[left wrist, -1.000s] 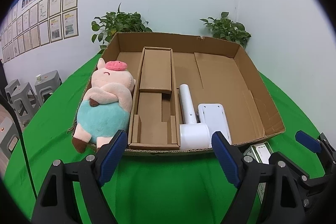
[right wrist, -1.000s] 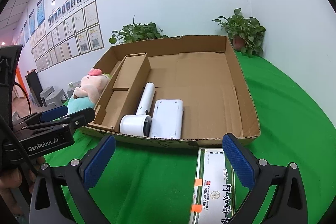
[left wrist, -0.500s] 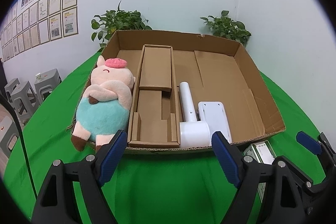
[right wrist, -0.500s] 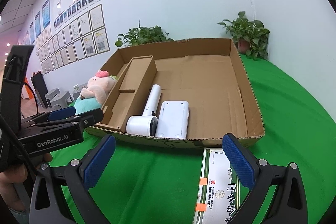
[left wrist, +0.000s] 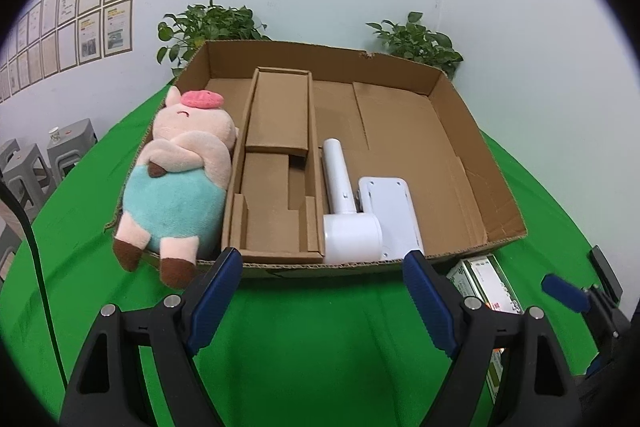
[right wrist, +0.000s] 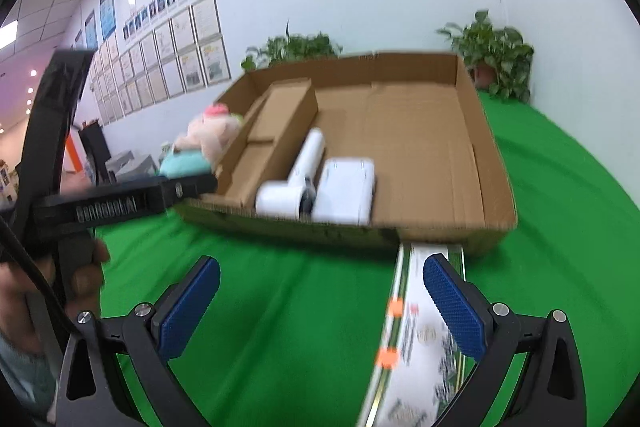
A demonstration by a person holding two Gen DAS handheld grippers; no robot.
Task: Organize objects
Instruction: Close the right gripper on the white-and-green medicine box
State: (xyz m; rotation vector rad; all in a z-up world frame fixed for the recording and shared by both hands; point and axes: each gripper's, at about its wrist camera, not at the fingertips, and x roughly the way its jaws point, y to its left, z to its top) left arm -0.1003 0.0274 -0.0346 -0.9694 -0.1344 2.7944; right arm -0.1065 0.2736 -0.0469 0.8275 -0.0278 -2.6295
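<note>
Both tongs [left wrist: 322, 291] [right wrist: 320, 301] gape wide before the cardboard box [left wrist: 460, 99] holding a plush pig [left wrist: 180, 183], white dryer [left wrist: 346, 215] and white case [left wrist: 390, 207].

A shallow open cardboard box [left wrist: 460, 131] sits on the green cloth, flaps gone, its floor bare on the right half; a folded cardboard insert [left wrist: 276, 163] runs lengthwise inside its left part; just right of that lies a white hair dryer [left wrist: 344, 203], handle pointing to the far wall, barrel at the near wall; touching it, a flat white device [left wrist: 392, 215] lies face down; a plush pig [left wrist: 180, 183] in teal lies on its back at the box's left edge, feet hanging over the near corner; outside, against the near right wall, a long green-and-white carton [right wrist: 416, 343] lies flat on the cloth.
</note>
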